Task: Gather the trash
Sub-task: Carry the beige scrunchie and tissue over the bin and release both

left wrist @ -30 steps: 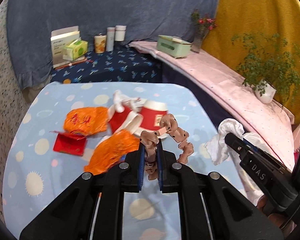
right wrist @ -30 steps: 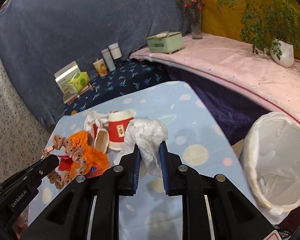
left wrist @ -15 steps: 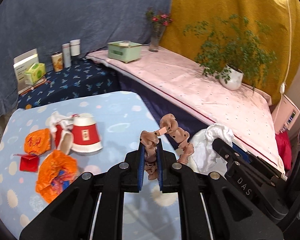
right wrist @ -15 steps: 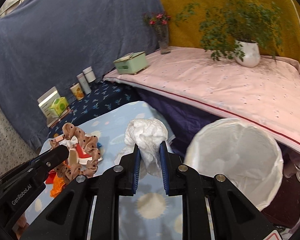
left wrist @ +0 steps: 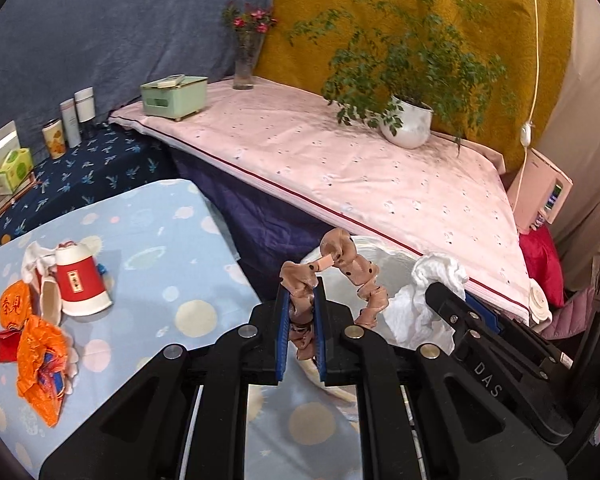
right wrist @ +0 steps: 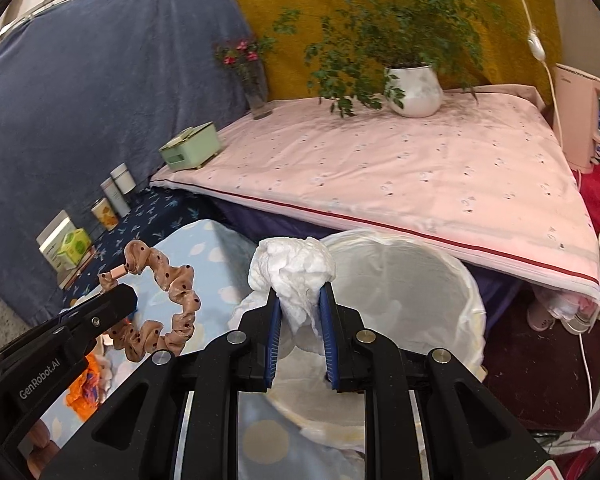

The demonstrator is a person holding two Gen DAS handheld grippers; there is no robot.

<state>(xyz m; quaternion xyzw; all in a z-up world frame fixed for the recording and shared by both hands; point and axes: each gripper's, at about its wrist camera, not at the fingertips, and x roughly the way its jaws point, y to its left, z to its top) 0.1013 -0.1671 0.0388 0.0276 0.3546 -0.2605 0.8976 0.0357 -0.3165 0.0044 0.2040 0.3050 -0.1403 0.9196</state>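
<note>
My left gripper is shut on a tan dotted scrunchie, held over the table's right edge. In the right wrist view the scrunchie hangs from that gripper at the left. My right gripper is shut on a crumpled white tissue wad, just in front of the white-lined trash bin. The left wrist view shows the tissue and the bin's liner behind it. On the blue table lie a red paper cup, orange wrappers and a red packet.
A pink-covered bench runs behind the bin, bearing a potted plant, a flower vase and a green box. Cans and boxes stand on a dark blue shelf at the far left. A red cushion lies right.
Both grippers have swung right, away from the litter on the table, carrying the scrunchie and the tissue. The bin now sits close in front of them.
</note>
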